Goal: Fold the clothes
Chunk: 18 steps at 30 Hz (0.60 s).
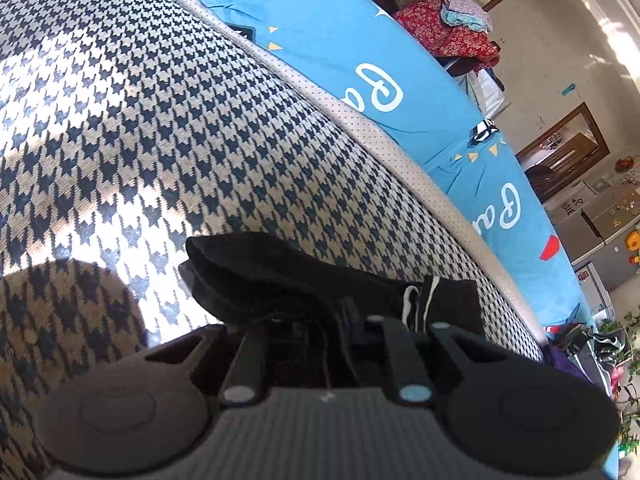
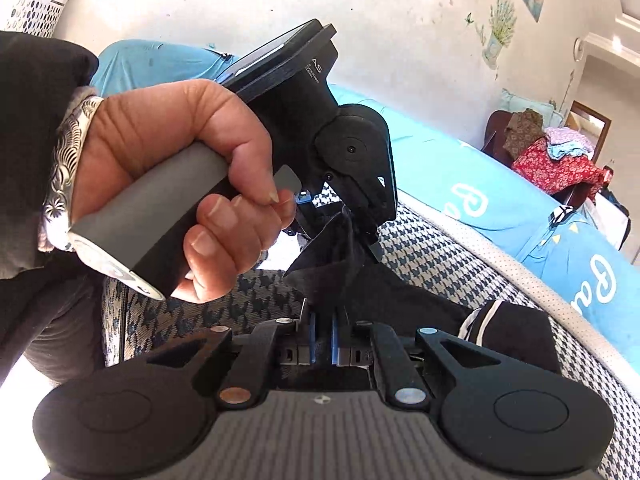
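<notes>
Sunlight falls in bright patches on a houndstooth cover (image 1: 168, 128), edged by a dotted white border (image 1: 360, 120) beside a blue printed bedsheet (image 1: 332, 40). A pale wall (image 2: 260, 4) carries flower stickers (image 2: 498, 30). Red floral cloth (image 2: 556, 166) is heaped on dark furniture; a white laundry basket (image 2: 32, 12) stands in the corner.

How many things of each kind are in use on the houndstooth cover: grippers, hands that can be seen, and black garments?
Grippers: 2, the left gripper and the right gripper, both shut on the garment.
Visible hands: 1, the hand that holds the left gripper.
Black garments: 1, the black garment, which has white stripes and lies on the houndstooth cover.
Total: 4.
</notes>
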Tool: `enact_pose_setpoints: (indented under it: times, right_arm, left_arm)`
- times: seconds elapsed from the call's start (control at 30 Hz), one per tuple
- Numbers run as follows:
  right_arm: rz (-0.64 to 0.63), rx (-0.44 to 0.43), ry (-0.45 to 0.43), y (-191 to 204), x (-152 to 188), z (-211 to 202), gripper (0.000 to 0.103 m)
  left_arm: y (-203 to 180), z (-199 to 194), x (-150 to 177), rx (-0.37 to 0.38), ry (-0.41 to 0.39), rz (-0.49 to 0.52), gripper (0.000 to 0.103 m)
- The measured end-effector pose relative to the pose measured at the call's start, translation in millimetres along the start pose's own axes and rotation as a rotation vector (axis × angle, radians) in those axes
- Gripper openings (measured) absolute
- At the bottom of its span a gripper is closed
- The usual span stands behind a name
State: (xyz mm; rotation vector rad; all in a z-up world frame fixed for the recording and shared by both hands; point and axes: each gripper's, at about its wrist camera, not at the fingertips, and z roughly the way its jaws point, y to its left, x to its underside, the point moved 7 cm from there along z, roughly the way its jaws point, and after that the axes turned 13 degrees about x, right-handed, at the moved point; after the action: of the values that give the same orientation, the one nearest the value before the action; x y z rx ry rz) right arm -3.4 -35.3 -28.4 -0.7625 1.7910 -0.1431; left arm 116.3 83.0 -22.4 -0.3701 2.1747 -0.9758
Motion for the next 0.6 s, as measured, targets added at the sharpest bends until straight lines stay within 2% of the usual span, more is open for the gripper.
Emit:
enact_pose_setpoints:
  times: [0.23,0.6]
  right_arm:
    - [0.074,0.085,-0.014,-32.8,2.6,-10.1,0.007]
    - [0.208,0.230,0.014,-94.0,25.7,-28.5,0.007]
  left_arm:
    - [-41.2,20.0,-1.1,0.021,0.009,0.062,0.013]
    - [-110.6,74.8,12.5,0.038,0.063,0.180,0.013]
